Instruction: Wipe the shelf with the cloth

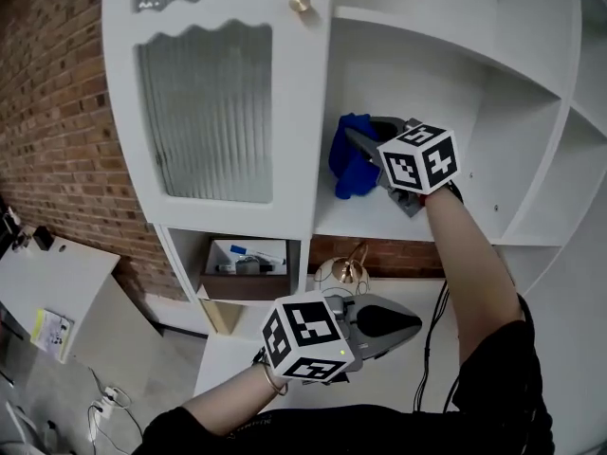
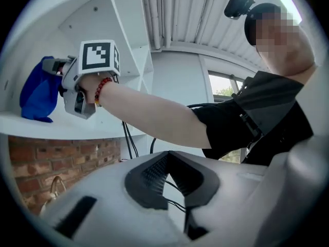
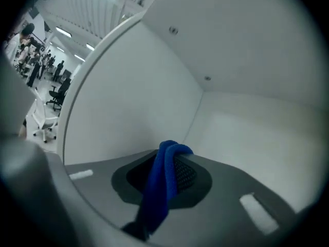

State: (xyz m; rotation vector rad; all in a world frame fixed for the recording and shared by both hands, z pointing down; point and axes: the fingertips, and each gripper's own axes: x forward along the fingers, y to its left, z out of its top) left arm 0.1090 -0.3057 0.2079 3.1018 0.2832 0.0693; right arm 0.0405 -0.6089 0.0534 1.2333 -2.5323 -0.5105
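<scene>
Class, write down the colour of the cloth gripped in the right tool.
The cloth is plain blue, clearest in the right gripper view.

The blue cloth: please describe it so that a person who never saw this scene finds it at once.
Look at the white shelf unit, in the open compartment right of the ribbed glass door. There the right gripper holds the blue cloth on the shelf board; all around it is white.
</scene>
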